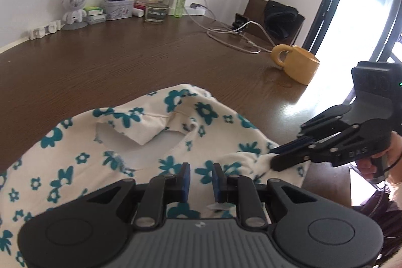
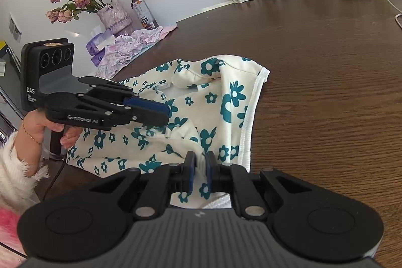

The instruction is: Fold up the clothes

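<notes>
- White floral garment (image 2: pixel 221 102) is pinched by the right gripper (image 2: pixel 200 167).
- Left gripper (image 1: pixel 200 176) is held narrowly parted above it.
- Yellow mug (image 1: pixel 296 62) is seen nearby.

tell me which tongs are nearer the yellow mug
Right. The right tongs grip the floral garment at its edge on the yellow mug side. The left tongs hang over the garment's middle, farther away.
</notes>
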A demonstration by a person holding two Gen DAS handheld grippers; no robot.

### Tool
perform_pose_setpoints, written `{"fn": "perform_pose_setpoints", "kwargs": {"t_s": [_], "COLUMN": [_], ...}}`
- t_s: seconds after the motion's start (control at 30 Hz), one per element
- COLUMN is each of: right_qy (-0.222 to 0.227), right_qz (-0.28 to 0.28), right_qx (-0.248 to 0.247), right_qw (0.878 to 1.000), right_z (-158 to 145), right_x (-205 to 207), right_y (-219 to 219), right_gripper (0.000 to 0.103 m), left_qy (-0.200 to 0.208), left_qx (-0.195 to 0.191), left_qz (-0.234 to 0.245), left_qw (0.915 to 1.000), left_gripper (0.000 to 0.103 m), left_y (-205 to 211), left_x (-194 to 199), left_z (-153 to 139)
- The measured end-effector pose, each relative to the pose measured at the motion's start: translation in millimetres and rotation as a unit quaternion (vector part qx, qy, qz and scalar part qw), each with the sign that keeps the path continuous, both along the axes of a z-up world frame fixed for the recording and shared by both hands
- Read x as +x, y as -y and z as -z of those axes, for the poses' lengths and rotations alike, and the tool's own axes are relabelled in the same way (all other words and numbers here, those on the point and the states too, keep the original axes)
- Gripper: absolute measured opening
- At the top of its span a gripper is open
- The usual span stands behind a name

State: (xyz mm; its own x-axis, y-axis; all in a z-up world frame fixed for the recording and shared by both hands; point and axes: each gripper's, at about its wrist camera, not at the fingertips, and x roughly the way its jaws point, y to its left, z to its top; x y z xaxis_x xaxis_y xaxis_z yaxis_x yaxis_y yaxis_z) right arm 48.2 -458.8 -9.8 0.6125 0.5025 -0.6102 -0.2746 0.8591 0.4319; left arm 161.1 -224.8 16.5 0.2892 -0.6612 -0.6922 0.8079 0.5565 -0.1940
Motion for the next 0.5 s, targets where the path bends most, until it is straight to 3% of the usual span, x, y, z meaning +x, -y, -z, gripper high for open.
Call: {"fn": "perform_pose_setpoints", "kwargs": {"t_s": [0.1,0.23,0.3,0.4,0.5], "right_qy": [0.001,0.003,0.006,0.032,0.08], "right_qz": [0.003,0.006,0.009,0.025,0.048], "right_qx": [0.0,-0.006,-0.011,-0.008,-0.024], "right_qw": [1.0,1.0,1.0,0.999,0.995], "right_z": [0,-1,-2,-10,-25], "right_x": [0,-2,-3,-14,-38], "right_y": [0,-3,-4,-5,-7], "right_gripper": [0.009,0.009,0.01,0.013,0.015], "left_qy": [0.016,0.029,0.026,0.024,-0.013], "left_qx": [-0.03,-0.086,-0.06,-0.015,-0.037], "left_qz": [-0.004,0.068,0.082,0.053,0.031], "left_qw": [0.9994,0.9936,0.9945,0.9982,0.9988], "left_gripper": [0.015,0.017,0.02,0.018,0.016], "left_y": [-8,-11,-2,9,1], "left_x": [-8,-37,-45,-42,-28], "left_z": [-9,-24,-20,-1,11]}}
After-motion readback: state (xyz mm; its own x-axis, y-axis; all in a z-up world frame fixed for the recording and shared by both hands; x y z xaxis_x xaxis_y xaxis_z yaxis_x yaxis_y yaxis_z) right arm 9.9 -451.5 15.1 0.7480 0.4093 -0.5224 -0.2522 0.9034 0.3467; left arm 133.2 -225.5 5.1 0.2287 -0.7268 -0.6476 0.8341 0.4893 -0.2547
